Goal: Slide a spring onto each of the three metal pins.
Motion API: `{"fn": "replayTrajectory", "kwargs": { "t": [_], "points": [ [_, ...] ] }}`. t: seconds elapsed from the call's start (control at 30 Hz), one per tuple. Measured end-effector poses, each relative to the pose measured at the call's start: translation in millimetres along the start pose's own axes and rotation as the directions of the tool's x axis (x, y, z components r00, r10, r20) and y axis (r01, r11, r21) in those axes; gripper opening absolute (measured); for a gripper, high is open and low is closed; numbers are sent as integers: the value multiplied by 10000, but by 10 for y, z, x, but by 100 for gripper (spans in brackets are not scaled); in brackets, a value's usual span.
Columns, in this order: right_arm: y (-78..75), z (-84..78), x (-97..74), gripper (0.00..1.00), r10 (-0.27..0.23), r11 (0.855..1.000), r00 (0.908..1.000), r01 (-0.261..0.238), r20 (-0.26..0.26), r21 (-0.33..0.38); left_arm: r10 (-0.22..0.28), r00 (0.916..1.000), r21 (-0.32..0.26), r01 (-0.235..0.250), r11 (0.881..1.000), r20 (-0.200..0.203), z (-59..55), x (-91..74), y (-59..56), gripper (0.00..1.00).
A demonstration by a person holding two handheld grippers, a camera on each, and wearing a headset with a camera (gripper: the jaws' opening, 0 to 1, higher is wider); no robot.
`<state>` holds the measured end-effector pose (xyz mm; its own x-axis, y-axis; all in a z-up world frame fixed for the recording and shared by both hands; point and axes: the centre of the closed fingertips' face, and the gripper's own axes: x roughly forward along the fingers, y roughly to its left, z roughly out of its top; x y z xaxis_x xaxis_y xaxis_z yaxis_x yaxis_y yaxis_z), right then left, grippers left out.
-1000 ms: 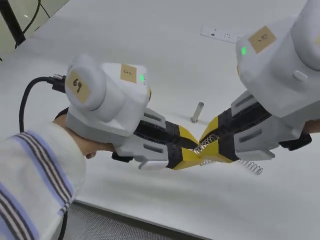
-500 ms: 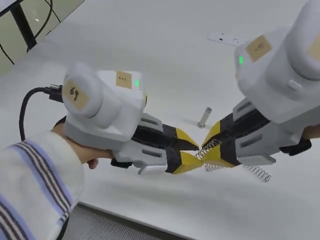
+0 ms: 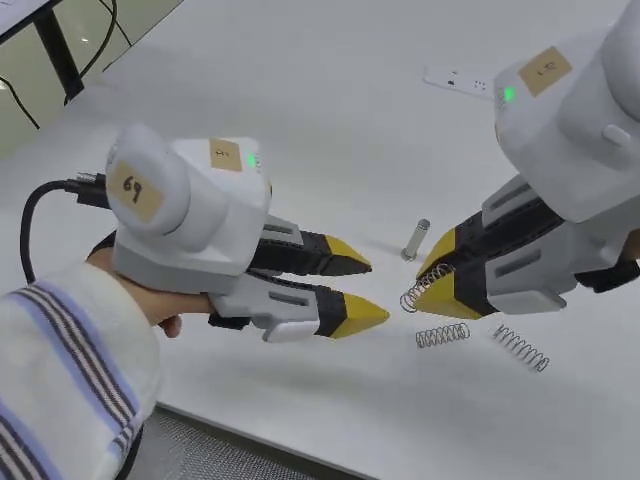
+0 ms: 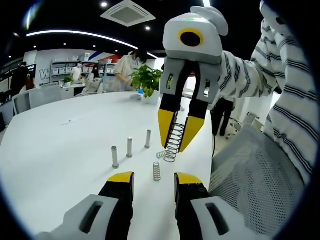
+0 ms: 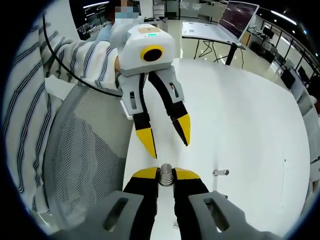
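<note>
Pinching one spring [image 5: 166, 175] crosswise between their yellow tips, the right tongs [image 5: 166, 174] are pressed onto its coils. In the head view the held spring [image 3: 422, 285] sticks out of the right tongs [image 3: 418, 290] toward my left side, tilted, clear of the bench [image 3: 300, 100].

Left tongs [image 3: 378, 290]: spread, nothing between them. They point at the right tongs, near the spring's free end but apart from it. The left gripper view confirms it: my own left tongs [image 4: 154, 177] gape at the bottom, with the right tongs [image 4: 175, 145] hanging opposite and the spring [image 4: 174, 137] slanting down between their tips. From the right gripper view the left tongs [image 5: 170, 149] face me with tips wide.

Two loose springs lie flat on the bench just under the right tongs, one nearer the left tongs [image 3: 442, 335], the other further right [image 3: 520, 348], apart from each other.

Three metal pins stand upright in a row beyond the loose springs: near [image 4: 115, 156], middle [image 4: 129, 147], far [image 4: 148, 139], shafts bare. In the head view I make out one pin [image 3: 416, 240] just behind the right tongs' upper tip.

A striped sleeve [image 3: 60, 370] leads to the left tongs.
</note>
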<state>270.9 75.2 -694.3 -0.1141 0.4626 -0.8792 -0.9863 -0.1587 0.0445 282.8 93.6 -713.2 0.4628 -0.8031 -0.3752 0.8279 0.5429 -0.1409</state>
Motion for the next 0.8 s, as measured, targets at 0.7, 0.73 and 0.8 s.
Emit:
{"fn": "replayTrajectory", "kwargs": {
  "t": [0.7,0.73,0.8],
  "points": [
    [-541,-38,-270,8,-875,9962,9960,875,-172,31,1490,9880,-300,-1502,9882,-405,-136,0,320,82],
    [-575,-46,-277,8,-904,9959,9956,904,-231,-2,1492,9880,-316,-1505,9881,-403,-134,1,318,83],
    [-656,-61,-282,8,-940,9956,9950,939,-327,-57,1504,9879,-358,-1518,9878,-376,-129,5,323,85]
  ]
}}
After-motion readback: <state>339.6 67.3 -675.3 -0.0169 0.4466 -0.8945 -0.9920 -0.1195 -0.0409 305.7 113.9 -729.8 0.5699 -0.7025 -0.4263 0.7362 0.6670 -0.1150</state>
